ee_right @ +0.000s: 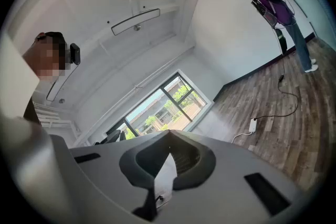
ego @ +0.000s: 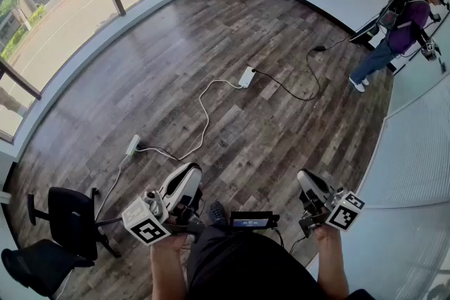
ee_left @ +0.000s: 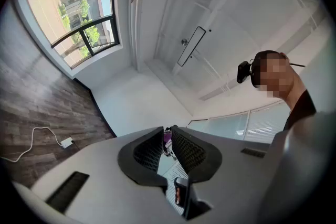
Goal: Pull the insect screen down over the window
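Observation:
The big window with dark frames fills the far left of the head view, well away from both grippers; I can make out no insect screen on it. It also shows as the window in the left gripper view and the window in the right gripper view. My left gripper is held low in front of me, tilted slightly up; its jaws stand a narrow gap apart at the tips with nothing between them. My right gripper is level, and its jaws meet at the tips, empty.
White cables, a power strip and a second strip lie across the wooden floor. Black office chairs stand at the lower left. A person in a purple top stands at the far right. Pale slatted panels run along the right.

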`<state>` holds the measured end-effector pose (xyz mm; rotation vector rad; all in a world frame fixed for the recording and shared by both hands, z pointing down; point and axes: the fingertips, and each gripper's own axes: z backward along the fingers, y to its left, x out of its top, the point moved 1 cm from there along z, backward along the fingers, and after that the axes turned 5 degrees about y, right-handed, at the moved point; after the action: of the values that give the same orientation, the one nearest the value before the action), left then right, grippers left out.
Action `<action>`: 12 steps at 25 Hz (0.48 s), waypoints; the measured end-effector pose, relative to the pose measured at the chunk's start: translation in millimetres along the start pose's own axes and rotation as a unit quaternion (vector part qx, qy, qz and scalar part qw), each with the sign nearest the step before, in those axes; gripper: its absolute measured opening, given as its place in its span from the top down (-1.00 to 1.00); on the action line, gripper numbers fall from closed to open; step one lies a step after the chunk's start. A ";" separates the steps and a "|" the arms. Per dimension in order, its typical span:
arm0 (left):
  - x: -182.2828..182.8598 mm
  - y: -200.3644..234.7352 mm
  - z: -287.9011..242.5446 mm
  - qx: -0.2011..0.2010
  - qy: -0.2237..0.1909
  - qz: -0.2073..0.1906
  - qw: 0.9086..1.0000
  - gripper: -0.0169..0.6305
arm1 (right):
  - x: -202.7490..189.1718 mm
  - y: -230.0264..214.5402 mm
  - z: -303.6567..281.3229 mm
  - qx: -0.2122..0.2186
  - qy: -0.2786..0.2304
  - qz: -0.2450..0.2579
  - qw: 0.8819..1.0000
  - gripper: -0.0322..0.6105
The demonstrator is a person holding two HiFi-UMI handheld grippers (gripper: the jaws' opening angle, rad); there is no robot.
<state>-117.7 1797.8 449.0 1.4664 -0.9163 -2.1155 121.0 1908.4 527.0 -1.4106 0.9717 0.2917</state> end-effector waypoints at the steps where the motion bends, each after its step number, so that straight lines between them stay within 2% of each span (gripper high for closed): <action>1: 0.9 1.7 -0.4 0.000 0.000 0.000 1.000 0.82 | 0.5 -0.5 -2.1 0.001 0.000 0.001 1.000 0.88; 12: 20.0 27.0 -2.7 -0.002 -0.008 0.004 1.000 0.82 | 8.0 -2.4 -31.3 0.000 0.007 0.011 1.000 0.88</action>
<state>-123.4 1765.0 454.3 1.4424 -0.9209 -2.1256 115.3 1876.5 527.1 -1.4041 0.9985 0.2989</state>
